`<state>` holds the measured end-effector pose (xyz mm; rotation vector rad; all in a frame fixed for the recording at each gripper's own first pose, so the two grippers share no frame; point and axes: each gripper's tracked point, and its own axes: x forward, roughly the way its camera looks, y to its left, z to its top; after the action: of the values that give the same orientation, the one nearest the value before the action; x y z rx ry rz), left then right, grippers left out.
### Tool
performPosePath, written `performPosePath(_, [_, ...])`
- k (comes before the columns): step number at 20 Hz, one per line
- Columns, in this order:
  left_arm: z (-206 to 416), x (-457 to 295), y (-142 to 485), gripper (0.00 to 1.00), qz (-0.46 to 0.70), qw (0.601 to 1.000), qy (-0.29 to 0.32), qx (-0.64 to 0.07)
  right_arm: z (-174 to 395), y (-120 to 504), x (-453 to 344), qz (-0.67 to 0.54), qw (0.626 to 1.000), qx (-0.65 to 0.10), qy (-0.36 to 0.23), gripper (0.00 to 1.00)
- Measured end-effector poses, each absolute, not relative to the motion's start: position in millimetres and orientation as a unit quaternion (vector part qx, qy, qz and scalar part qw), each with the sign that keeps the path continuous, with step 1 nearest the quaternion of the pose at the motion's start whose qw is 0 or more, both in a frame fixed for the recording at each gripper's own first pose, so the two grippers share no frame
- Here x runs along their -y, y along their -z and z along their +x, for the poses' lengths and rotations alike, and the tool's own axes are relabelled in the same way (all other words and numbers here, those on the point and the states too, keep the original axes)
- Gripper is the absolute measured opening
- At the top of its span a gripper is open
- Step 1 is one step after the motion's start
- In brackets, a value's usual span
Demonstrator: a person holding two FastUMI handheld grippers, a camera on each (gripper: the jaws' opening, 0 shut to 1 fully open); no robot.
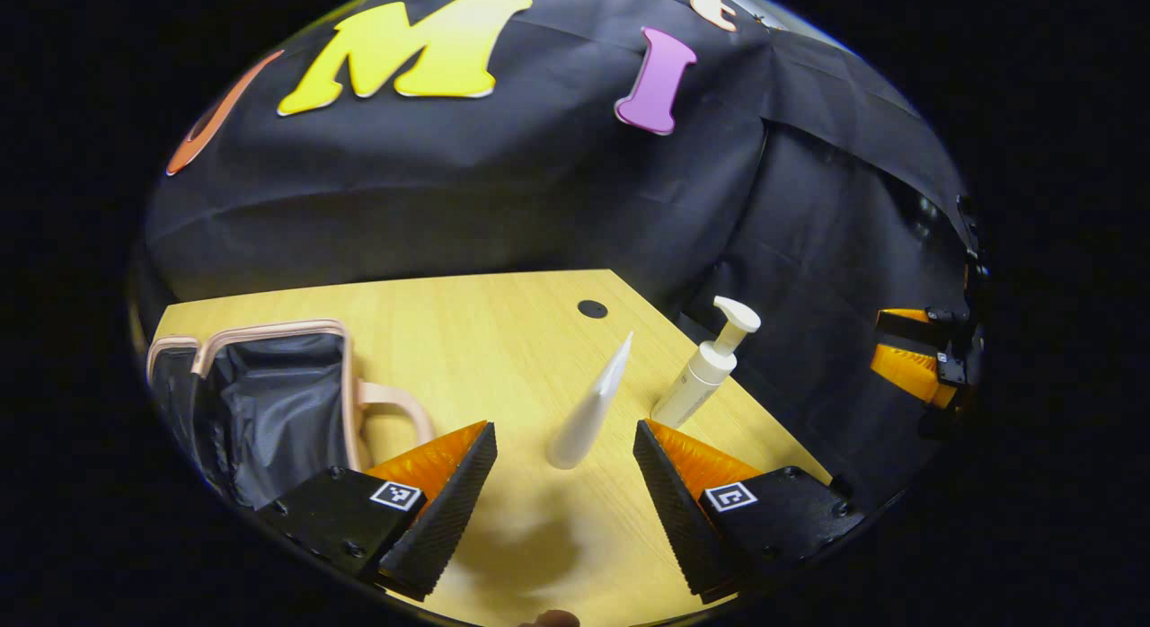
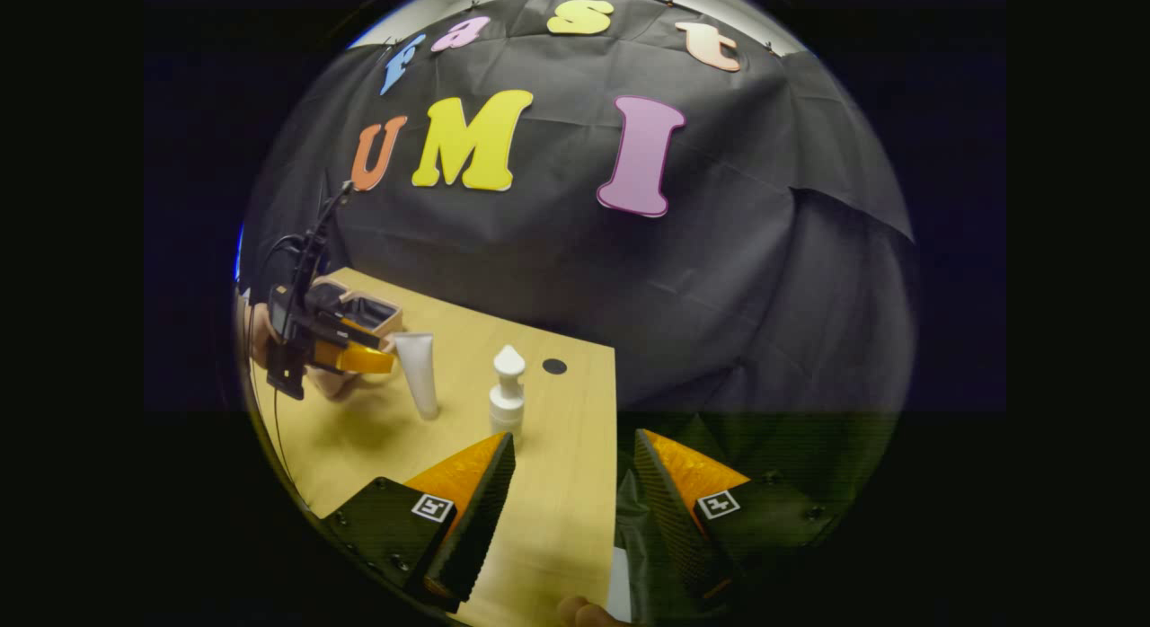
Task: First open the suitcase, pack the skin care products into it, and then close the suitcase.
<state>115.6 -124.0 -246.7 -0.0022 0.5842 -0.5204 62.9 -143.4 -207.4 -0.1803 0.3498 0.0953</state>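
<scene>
The left gripper (image 1: 564,470) has its fingers spread wide and empty; the white tube (image 1: 590,403) stands just ahead between them, the pump bottle (image 1: 709,364) beyond the right finger, and the open suitcase (image 1: 260,402) beside the left finger. The right gripper (image 2: 566,479) is also wide open and empty over the table (image 2: 557,483) edge.

1. A light wooden table (image 1: 503,339) carries everything; a small round dark hole (image 1: 592,309) sits near its far edge.
2. An open suitcase (image 1: 260,402) with a dark lining and a pale pink rim rests at one end.
3. A white tube (image 1: 588,407) stands cap-down mid-table.
4. A white pump bottle (image 1: 710,366) stands upright near the table's edge, just beside the tube.
</scene>
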Motion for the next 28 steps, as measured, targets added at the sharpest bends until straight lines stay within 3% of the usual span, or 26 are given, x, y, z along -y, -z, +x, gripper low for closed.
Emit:
performPosePath(9, [162.4,141.4,310.2,0.96,-0.004,0.917,0.237,-0.319,50.2,245.0,165.2,-0.099,0.968,-0.219,-0.07,0.8])
performPosePath(10, [165.3,143.8,308.3,1.0,-0.008,0.919,0.239,-0.314,50.8,248.0,164.7,-0.097,0.967,-0.224,-0.072,0.8])
performPosePath(14, [164.9,144.7,309.1,0.69,-0.002,0.919,0.233,-0.319,61.7,255.8,158.2,-0.087,0.965,-0.236,-0.075,0.8])
performPosePath(16, [157.2,139.6,304.3,0.59,0.017,0.918,0.229,-0.323,72.6,254.0,150.0,-0.083,0.967,-0.227,-0.085,0.8])
performPosePath(17, [149.9,137.5,299.0,0.45,0.024,0.917,0.23,-0.324,80.2,257.0,144.0,-0.086,0.966,-0.227,-0.091,0.8])
performPosePath(21, [114.9,132.1,268.6,0.42,0.016,0.919,0.238,-0.314,115.9,257.3,107.3,-0.064,0.965,-0.222,-0.127,0.8])
performPosePath(22, [101.2,129.6,261.2,0.48,0.01,0.917,0.241,-0.317,125.8,258.5,95.4,-0.055,0.963,-0.224,-0.137,0.8])
performPosePath(23, [89.4,124.5,255.5,0.41,0.009,0.918,0.239,-0.318,135.8,260.0,84.0,-0.048,0.962,-0.223,-0.148,0.8])
performPosePath(24, [77.0,118.9,250.4,0.48,0.011,0.918,0.237,-0.318,145.4,264.4,75.1,-0.049,0.961,-0.221,-0.156,0.8])
performPosePath(25, [65.2,111.9,246.8,0.41,0.014,0.918,0.231,-0.323,155.3,270.8,68.3,-0.05,0.96,-0.224,-0.162,0.8])
performPosePath(28, [29.8,80.5,235.8,0.41,0.004,0.924,0.187,-0.334,179.9,290.6,42.3,-0.029,0.954,-0.233,-0.184,0.8])
